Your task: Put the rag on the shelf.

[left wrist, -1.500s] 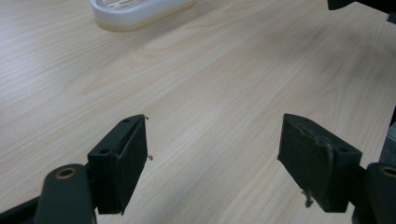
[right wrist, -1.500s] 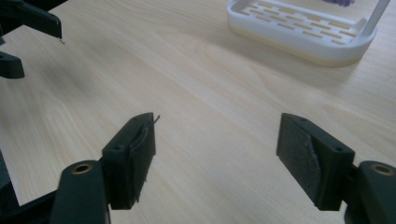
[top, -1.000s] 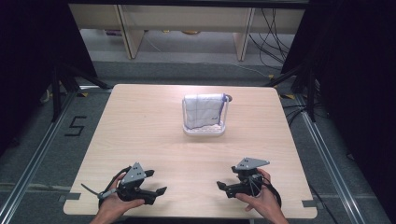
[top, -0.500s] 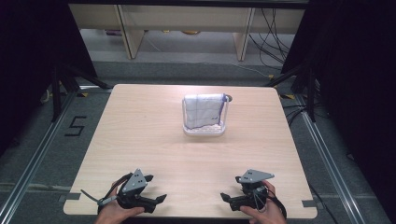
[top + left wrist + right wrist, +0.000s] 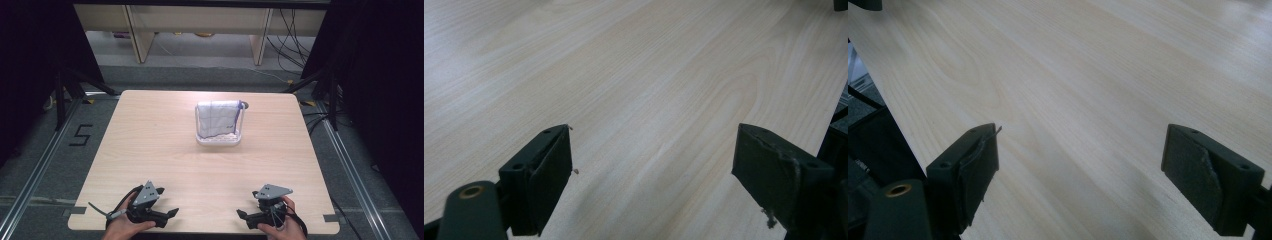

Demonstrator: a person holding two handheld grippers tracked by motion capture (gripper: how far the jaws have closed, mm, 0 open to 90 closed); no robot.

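Both hands have pulled back to the bottom of the frame. The left gripper (image 5: 170, 213) and right gripper (image 5: 242, 215) are spread wide (nothing between them). The cloth (image 5: 216, 119) hangs on its rack (image 5: 218, 140) in the middle, so the work looks finished.

black gripper (image 5: 172, 213) bodies; grey triangular plates

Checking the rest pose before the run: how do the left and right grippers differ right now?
The left gripper points toward the table's right side; the right gripper points toward its left, so they face each other. The left gripper sits a little farther in from the near edge of the table than the right gripper. Both are hand-held, low over bare wood, jaws wide open and empty, well short of the white rack.
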